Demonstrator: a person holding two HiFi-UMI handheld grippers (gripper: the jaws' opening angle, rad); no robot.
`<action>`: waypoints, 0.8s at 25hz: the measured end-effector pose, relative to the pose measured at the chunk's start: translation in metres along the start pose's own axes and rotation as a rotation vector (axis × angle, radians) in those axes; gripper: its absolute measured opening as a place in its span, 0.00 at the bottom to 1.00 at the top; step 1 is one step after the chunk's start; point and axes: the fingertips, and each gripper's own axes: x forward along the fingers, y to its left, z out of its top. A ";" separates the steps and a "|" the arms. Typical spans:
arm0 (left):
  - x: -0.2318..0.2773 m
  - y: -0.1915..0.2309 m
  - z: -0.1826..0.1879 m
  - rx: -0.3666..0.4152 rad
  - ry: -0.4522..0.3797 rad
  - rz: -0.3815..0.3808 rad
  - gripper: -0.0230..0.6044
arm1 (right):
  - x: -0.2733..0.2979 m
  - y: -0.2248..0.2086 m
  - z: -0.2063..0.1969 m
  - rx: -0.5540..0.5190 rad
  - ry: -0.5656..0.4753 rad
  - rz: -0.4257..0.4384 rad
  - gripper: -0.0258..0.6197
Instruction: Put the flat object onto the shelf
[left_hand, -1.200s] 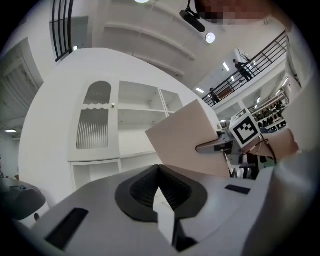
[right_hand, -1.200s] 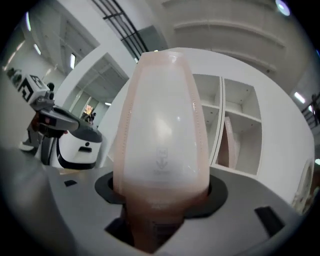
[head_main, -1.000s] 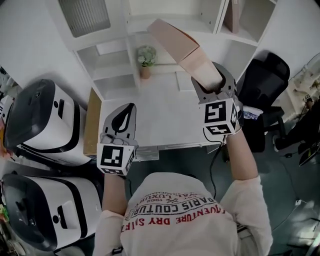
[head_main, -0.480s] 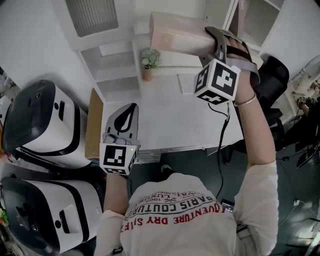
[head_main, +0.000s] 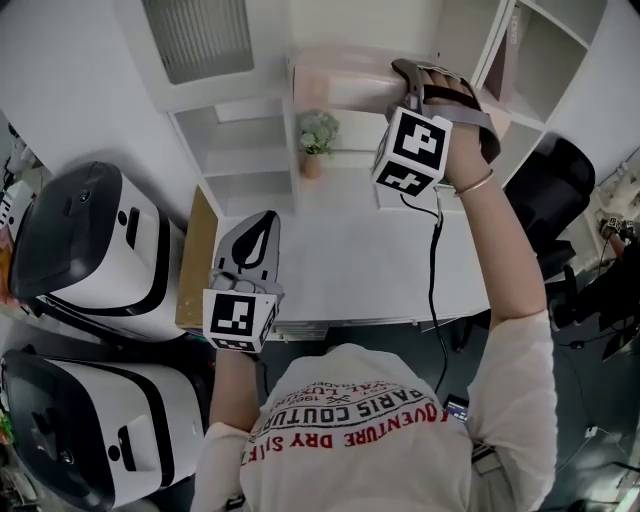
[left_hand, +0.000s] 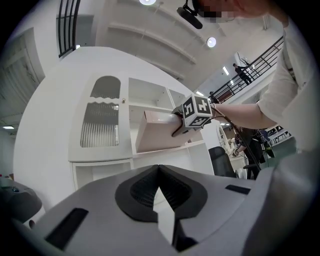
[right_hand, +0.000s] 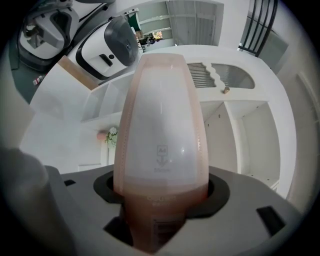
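The flat object is a pale pink document case (head_main: 338, 82), long and thin. My right gripper (head_main: 418, 84) holds its near end, raised high at the upper compartment of the white shelf unit (head_main: 232, 152). In the right gripper view the case (right_hand: 162, 130) runs straight out from between the jaws of the right gripper (right_hand: 160, 200); the jaws are opening while the pads still touch it. From the left gripper view the case (left_hand: 156, 134) leans into the shelf opening. My left gripper (head_main: 264, 220) hovers low over the desk's left side, shut and empty (left_hand: 159, 172).
A small potted plant (head_main: 317, 138) stands on a lower shelf under the case. The white desk (head_main: 340, 260) lies below, with a wooden panel (head_main: 196, 262) at its left edge. Two white machines (head_main: 85, 240) sit at the left and a black chair (head_main: 556, 172) at the right.
My right gripper has lifted the pink case up and left, from tilted over the desk to level at the shelf's upper compartment. The left gripper has barely moved.
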 end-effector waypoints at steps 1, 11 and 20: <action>0.004 0.003 -0.002 -0.001 0.003 0.005 0.05 | 0.007 0.002 0.000 -0.010 0.005 0.016 0.53; 0.040 0.027 -0.019 -0.005 0.035 0.036 0.05 | 0.064 0.009 0.007 -0.003 0.000 0.132 0.58; 0.064 0.043 -0.026 -0.002 0.052 0.061 0.05 | 0.105 0.036 0.016 0.068 -0.064 0.306 0.67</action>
